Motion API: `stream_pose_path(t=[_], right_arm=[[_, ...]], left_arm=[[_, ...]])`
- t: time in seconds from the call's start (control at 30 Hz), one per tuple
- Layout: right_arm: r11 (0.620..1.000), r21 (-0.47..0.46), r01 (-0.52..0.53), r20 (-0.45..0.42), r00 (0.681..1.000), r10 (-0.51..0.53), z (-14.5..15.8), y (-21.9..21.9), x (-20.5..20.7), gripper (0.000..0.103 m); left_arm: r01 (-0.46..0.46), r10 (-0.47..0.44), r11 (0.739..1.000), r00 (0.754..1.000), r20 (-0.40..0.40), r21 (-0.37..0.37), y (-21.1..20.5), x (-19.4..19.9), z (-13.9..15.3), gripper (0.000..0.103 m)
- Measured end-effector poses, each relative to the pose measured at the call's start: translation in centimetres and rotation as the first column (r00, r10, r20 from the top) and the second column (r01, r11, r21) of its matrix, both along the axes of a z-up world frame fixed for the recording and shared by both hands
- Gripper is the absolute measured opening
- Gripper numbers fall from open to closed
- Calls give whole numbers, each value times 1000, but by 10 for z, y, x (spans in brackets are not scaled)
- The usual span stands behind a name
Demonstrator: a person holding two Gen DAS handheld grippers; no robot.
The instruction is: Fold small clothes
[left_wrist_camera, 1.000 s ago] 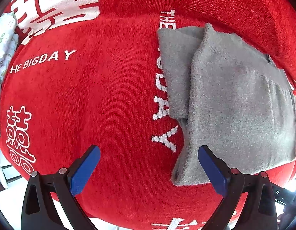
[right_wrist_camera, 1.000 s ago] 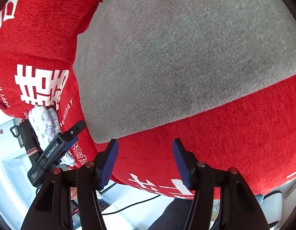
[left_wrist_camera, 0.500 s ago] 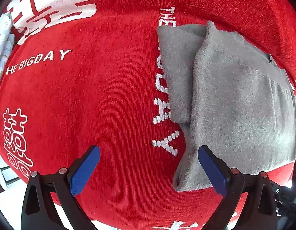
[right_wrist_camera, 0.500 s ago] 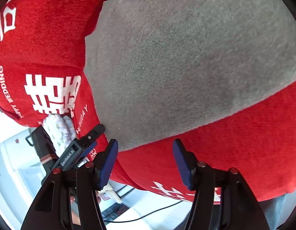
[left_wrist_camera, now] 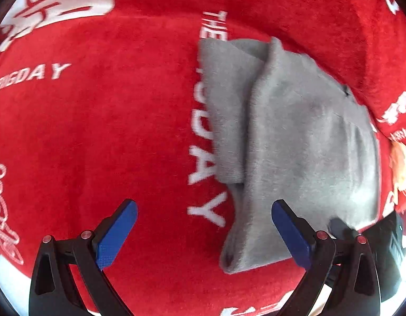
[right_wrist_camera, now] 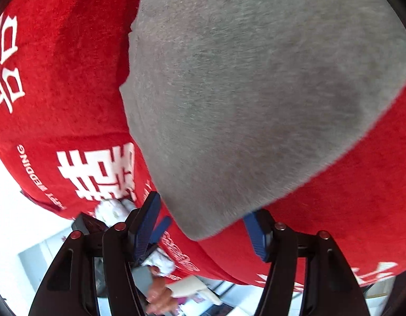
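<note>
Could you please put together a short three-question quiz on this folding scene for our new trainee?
1. True or false: the left claw is shut on the grey garment.
2. What colour is the cloth under the garment? A blue, B red, C green.
3. Fill in: in the right wrist view, the near corner of the garment lies between the open fingers of the right ____.

Key: 1 false; 2 B; 3 claw.

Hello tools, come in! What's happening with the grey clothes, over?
Left tool open. Right tool open at grey garment corner. Garment part-folded on red cloth. Nothing blocking.
</note>
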State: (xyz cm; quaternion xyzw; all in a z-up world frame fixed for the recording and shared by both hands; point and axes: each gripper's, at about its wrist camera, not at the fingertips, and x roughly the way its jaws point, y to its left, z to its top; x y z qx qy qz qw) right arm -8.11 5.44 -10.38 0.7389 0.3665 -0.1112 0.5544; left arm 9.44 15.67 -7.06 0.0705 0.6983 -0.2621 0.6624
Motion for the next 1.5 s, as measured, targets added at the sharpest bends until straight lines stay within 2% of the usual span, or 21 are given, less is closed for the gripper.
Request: stream_pose_path(t=[0.07,0.1,0.13,0.17,0.23,0.33,0.5,0.67,0.77,0.8,0.83,0.9,0.93,1.03,1.13,1.17,1.23,1.33,1.4,1.43,1.5], right_arm=[[999,30,11,10,1000,-12,-3,-1,6,67],[999,47,16,21,1000,-17,-4,-2,8,55],[998,66,17,32,999,-19,-6,-3,10,24],[995,97,20,67,997,-26,-8,-5,12,11],[994,103,20,113,993,-32,-3,-11,14,12],[998,65,-21,175,985,9,16,-20,19,12],[997,21,-74,214,974,68,37,-26,28,12],[985,-41,-169,187,967,173,42,-22,31,12],[965,-41,-258,126,957,261,33,-14,28,12],[958,-22,-287,109,951,288,29,-11,27,12],[948,-5,-320,84,944,319,26,-9,25,14],[914,-6,-405,8,914,405,23,-6,20,16],[893,-21,-449,-26,893,449,26,-8,18,17],[848,-101,-520,-77,854,514,46,-28,12,26],[831,-242,-502,-136,865,483,70,-64,12,31],[817,-310,-487,-161,873,460,79,-81,16,29],[788,-390,-477,-203,879,431,86,-103,28,7],[722,-460,-516,-268,856,441,80,-120,50,7],[661,-460,-593,-325,805,495,60,-117,68,7],[622,-451,-640,-358,768,531,46,-110,74,5],[588,-506,-631,-347,773,531,45,-107,78,3]], left_arm=[[11,-13,999,999,-30,-50,-3,4,-2,102],[8,-13,996,998,-57,-84,-6,6,-4,102],[-1,-9,993,996,-86,-116,-8,8,-7,102],[-13,-4,990,992,-123,-143,-9,11,-11,102],[-41,6,983,981,-192,-181,-11,17,-19,102],[-71,15,971,972,-236,-230,-19,24,-24,102],[-119,-13,921,942,-336,-370,-42,42,-27,102],[-73,-65,909,948,-311,-411,-83,44,-21,102],[-26,-84,924,960,-268,-382,-96,41,-15,102],[-10,-85,936,964,-252,-352,-100,39,-17,94],[8,-87,948,967,-238,-317,-104,36,-21,74],[63,-111,974,970,-216,-219,-109,31,-31,45],[79,-119,975,974,-193,-206,-106,30,-32,41],[110,-142,974,977,-158,-196,-103,27,-27,40],[119,-141,980,981,-132,-162,-110,21,-26,41],[122,-141,980,983,-116,-154,-111,20,-24,40],[131,-142,982,987,-76,-137,-117,13,-19,25],[121,-128,983,991,-41,-140,-110,16,-9,18],[109,-115,981,993,-28,-161,-106,16,-2,17],[101,-107,979,994,-26,-175,-107,17,0,17],[79,-88,973,996,-30,-216,-107,16,10,17]])
